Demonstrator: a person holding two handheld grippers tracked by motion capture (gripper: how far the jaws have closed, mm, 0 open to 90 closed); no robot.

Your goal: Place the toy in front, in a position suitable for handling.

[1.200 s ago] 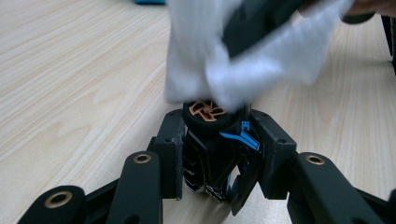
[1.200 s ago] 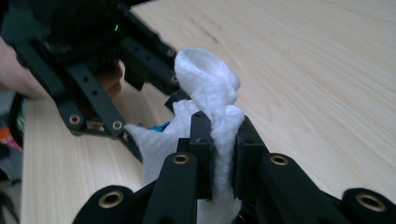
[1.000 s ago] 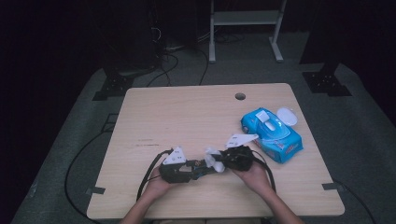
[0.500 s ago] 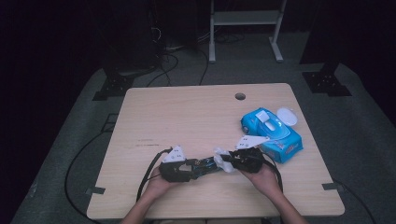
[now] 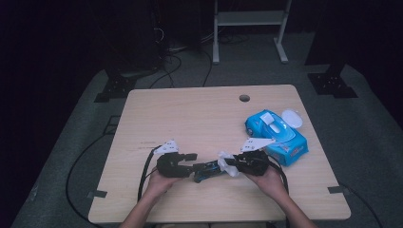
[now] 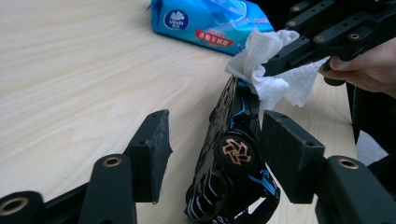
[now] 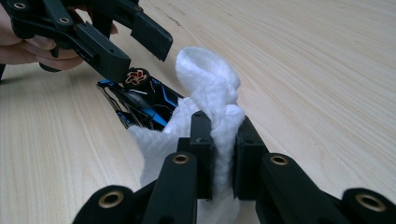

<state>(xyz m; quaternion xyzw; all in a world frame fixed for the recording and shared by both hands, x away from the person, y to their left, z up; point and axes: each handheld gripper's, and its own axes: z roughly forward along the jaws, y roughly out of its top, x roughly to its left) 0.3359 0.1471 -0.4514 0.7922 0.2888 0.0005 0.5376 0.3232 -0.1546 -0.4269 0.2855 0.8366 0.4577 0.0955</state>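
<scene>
Small black-and-blue plastic toy car (image 6: 233, 158) tipped on its side at table's near edge: light, rigid, glossy, likely slippery. Left gripper (image 6: 215, 154) just opening, straddling it loosely. Right gripper (image 7: 219, 154) clamped on soft white wipe (image 7: 210, 93). Best gripped across body.

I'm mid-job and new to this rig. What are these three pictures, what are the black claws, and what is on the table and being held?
A person holds a two-jaw gripper in each hand. One picture looks down from above the table; the other two come from cameras riding on each gripper. The right gripper is shut on a white wipe, pressed against a black and blue toy car. The left gripper has just been opening; the car lies between its jaws, one pad beside its wheel. A blue wipes pack lies to the right.
</scene>
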